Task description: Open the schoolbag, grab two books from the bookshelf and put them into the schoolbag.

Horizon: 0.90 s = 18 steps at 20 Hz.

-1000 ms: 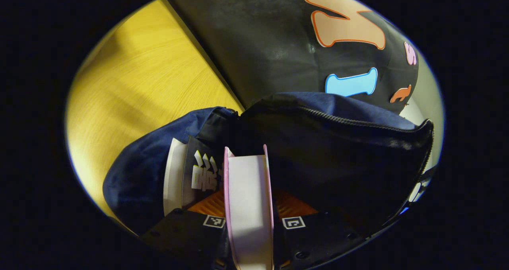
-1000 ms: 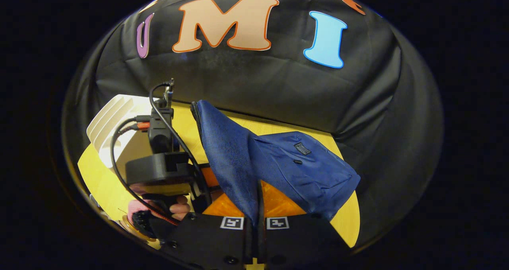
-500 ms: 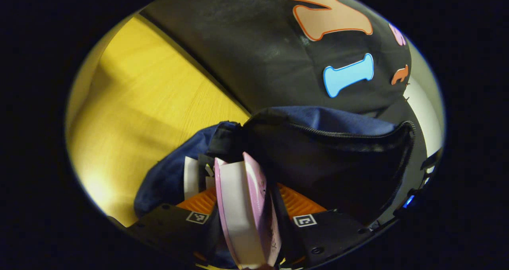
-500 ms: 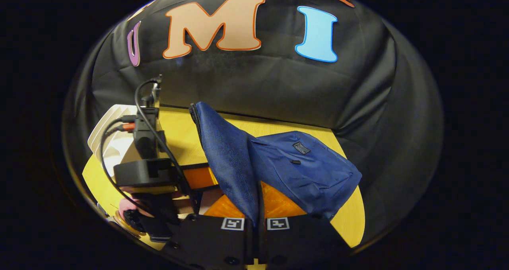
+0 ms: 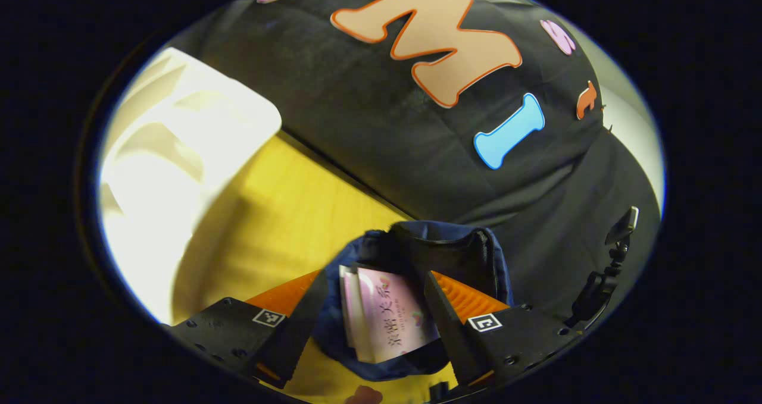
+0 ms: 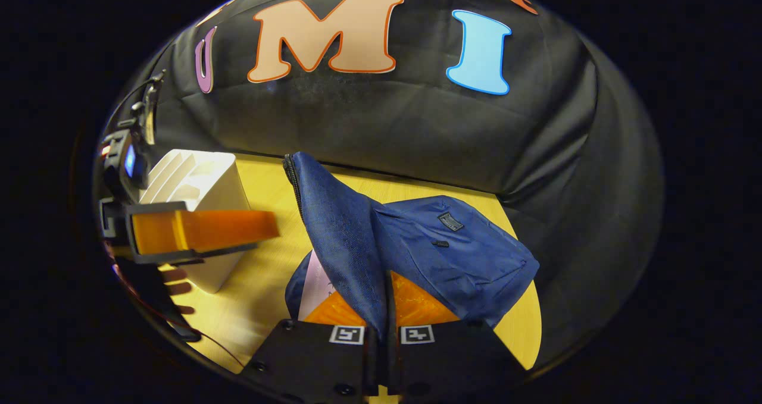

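Note:
The blue schoolbag (image 6: 452,255) lies on the yellow table with its mouth held up. My right gripper (image 6: 381,326) is shut on the raised blue flap (image 6: 339,225), pinched between both fingers. Inside the open mouth (image 5: 440,249) rests a pink book (image 5: 390,320), free of any grip, and its edge also peeks out under the flap (image 6: 312,285). My left gripper (image 5: 375,276) hangs open above and in front of the bag mouth, nothing between its fingers. From the right gripper view, the left gripper (image 6: 262,228) is off to the left beside the bookshelf, held by a hand (image 6: 175,285).
The white bookshelf (image 5: 178,154) stands at the back left of the table (image 6: 268,273), close to the black cloth wall. The right gripper's body (image 5: 607,261) shows at the far right of the left gripper view. Bare yellow tabletop (image 5: 280,225) separates shelf and bag.
My left gripper has opened, left the pink book inside the bag, and drawn back up and away toward the bookshelf. The right gripper keeps the flap lifted in the same place.

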### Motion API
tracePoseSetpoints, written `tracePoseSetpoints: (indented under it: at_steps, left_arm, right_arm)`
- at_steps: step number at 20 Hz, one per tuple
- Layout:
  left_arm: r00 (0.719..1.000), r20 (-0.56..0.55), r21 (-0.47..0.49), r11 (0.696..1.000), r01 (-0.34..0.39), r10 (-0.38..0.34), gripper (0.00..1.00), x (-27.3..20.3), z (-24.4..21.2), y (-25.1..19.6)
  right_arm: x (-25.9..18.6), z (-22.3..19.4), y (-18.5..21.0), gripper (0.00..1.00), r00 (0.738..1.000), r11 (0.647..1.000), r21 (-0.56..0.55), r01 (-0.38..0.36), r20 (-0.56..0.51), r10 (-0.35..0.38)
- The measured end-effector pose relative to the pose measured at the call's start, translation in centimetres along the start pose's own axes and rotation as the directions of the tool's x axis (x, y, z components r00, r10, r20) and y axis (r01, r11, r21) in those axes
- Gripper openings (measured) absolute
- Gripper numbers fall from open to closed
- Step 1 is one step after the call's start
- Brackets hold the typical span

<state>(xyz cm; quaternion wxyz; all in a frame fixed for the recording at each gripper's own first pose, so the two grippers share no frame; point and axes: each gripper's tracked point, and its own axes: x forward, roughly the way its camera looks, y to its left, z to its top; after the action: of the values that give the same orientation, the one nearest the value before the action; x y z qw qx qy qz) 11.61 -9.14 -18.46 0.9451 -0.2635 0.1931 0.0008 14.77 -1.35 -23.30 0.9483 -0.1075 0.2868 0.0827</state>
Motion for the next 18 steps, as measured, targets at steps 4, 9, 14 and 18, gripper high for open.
tracePoseSetpoints:
  at_steps: [4,9,14,18]
  left_arm:
    - [0.997,0.050,0.081,0.995,-0.054,0.050,0.95,-4.4,3.6,-0.1]
    - [0.991,0.129,0.126,0.990,-0.056,0.040,0.95,-8.3,8.4,-1.8]
    - [0.986,0.162,0.184,0.980,-0.076,0.046,0.95,-11.6,12.0,-2.9]
    - [0.979,0.193,0.249,0.962,-0.112,0.064,0.94,-14.1,13.9,-2.9]
  right_arm:
    - [-1.1,-0.4,1.5,0.29,0.997,0.996,0.059,-0.071,-0.006,0.072]
    - [-5.6,0.8,6.7,0.93,0.952,0.937,0.167,-0.307,0.080,0.297]
    - [-11.5,4.0,6.2,0.96,0.939,0.920,0.232,-0.316,0.213,0.269]
    - [-15.5,7.1,2.8,0.99,0.932,0.950,0.231,-0.211,0.341,0.124]
